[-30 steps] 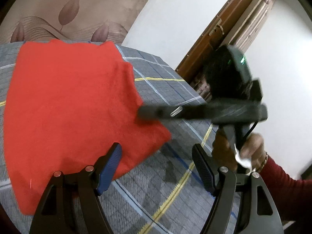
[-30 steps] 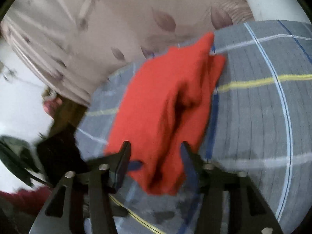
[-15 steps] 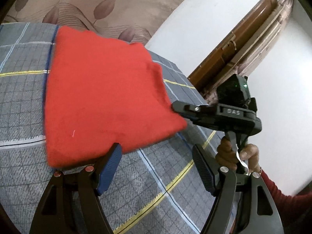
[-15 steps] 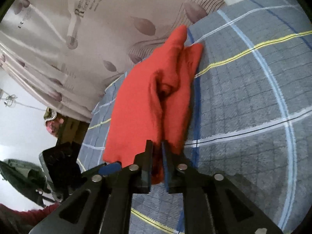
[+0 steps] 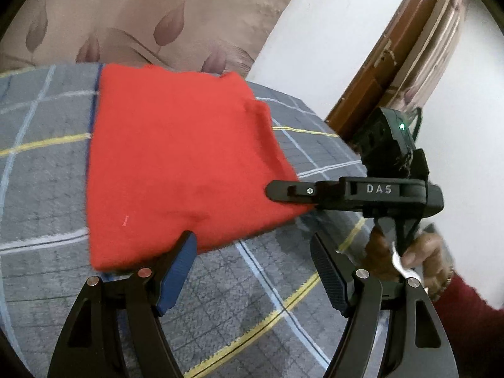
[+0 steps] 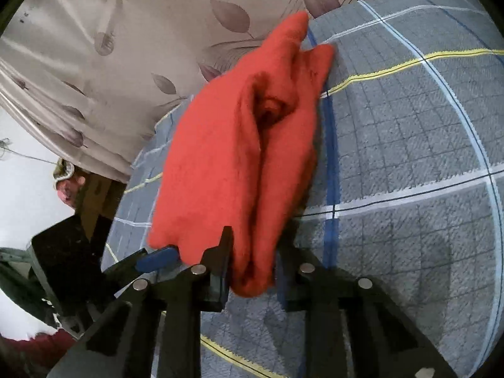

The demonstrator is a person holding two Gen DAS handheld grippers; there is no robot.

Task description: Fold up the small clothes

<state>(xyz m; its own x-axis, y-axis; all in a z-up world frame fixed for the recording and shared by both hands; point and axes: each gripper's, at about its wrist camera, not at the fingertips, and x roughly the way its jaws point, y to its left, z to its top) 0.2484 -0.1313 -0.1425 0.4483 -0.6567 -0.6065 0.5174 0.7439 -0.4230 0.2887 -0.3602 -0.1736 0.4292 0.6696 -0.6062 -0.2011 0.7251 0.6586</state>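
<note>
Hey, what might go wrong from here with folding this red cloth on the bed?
1. The right gripper is closing on only the near end of the red cloth, so that end may slip free.
2. The cloth is bunched with a deep crease, so the fold may set uneven.
3. The left gripper is open and holds nothing, so the cloth may drag.
</note>
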